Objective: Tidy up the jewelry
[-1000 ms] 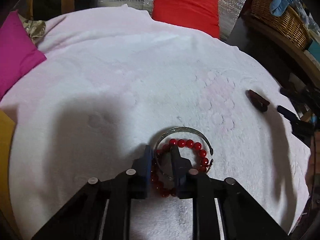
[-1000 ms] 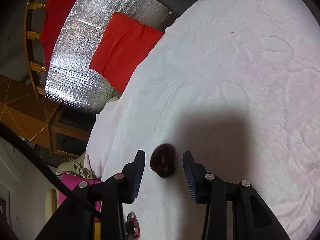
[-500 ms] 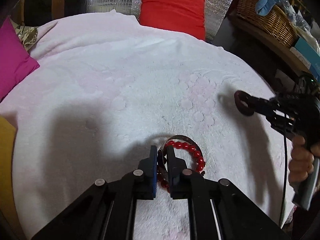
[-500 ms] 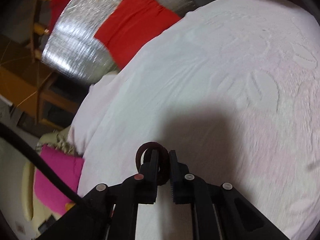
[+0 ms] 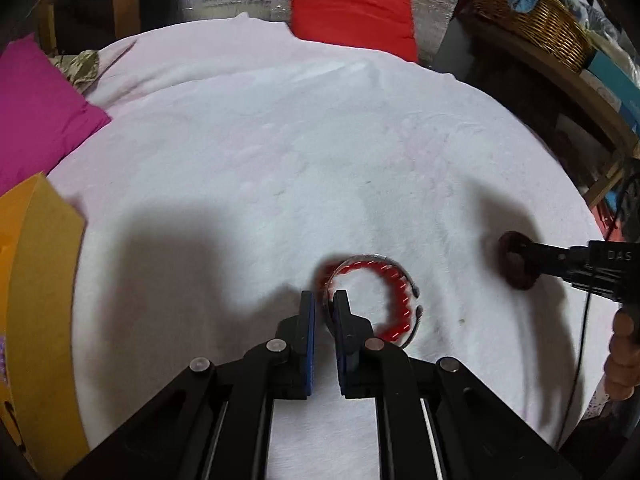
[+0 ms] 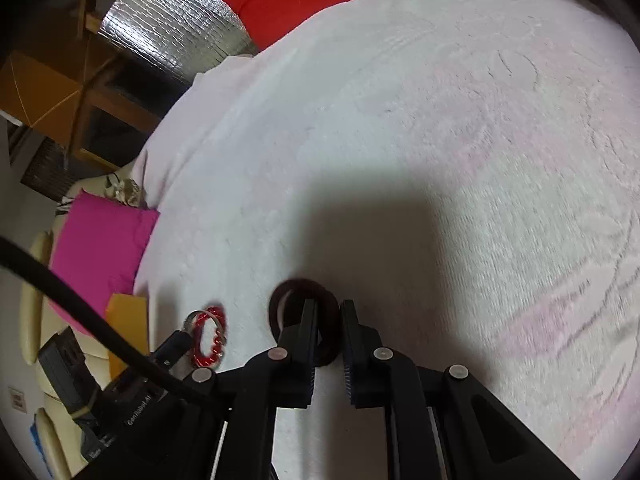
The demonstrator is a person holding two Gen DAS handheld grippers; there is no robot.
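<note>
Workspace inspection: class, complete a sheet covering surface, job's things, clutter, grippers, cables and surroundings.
Surface: white textured blanket.
Job's things: red bead bracelet with thin silver bangle; dark brown ring-shaped bangle.
Clutter: nothing seen on the blanket.
Grippers: left gripper shut on the red bead bracelet and bangle; right gripper shut on the dark brown bangle.
Cables: black cable.
Surroundings: magenta cushion, red cushion, wicker basket, orange box.

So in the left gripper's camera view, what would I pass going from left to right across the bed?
Yellow box → left gripper → red bead bracelet → dark ring → person's hand.
</note>
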